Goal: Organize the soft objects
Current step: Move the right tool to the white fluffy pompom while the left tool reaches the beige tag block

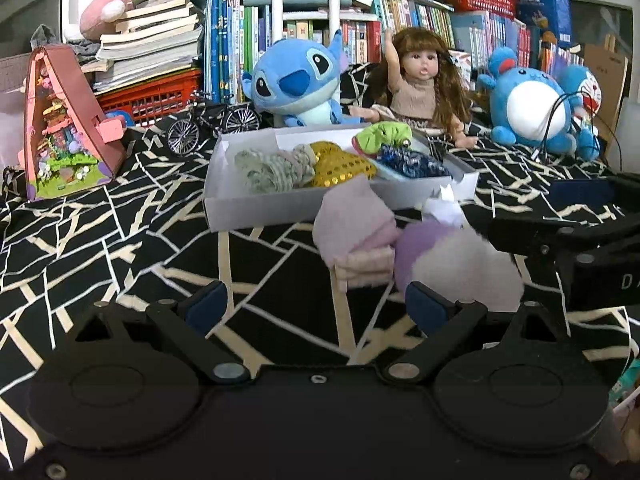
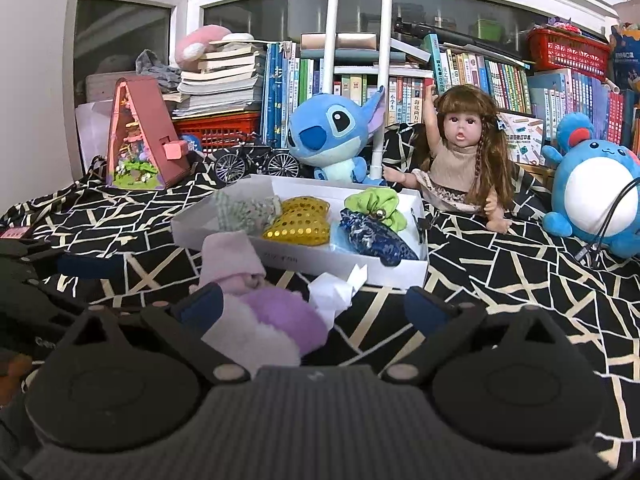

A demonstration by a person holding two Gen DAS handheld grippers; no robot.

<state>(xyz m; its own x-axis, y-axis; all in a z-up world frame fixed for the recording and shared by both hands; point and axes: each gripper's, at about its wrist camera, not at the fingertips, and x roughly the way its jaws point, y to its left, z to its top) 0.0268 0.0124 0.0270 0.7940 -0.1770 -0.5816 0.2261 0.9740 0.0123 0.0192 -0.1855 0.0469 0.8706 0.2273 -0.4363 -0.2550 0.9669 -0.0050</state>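
A white box (image 1: pixel 276 206) on the black patterned cloth holds a grey-green knit piece (image 1: pixel 272 168), a gold sequin pouch (image 1: pixel 340 164), a green scrunchie (image 1: pixel 384 136) and a blue patterned pouch (image 1: pixel 412 160). In front of the box lie a folded pink sock (image 1: pixel 352 236) and a purple-and-white fluffy item (image 1: pixel 444 260) with a white paper tag (image 1: pixel 444 208). My left gripper (image 1: pixel 316 304) is open, short of the sock. My right gripper (image 2: pixel 314 304) is open; the fluffy item (image 2: pixel 280 316) lies against its left finger (image 2: pixel 200 306), and the right finger stands clear.
Behind the box (image 2: pixel 340 262) sit a blue plush (image 2: pixel 332 136), a doll (image 2: pixel 464 156), a round blue plush (image 2: pixel 592 196), a model bicycle (image 2: pixel 256 164) and a pink triangular house model (image 2: pixel 140 140). Books and red baskets line the back.
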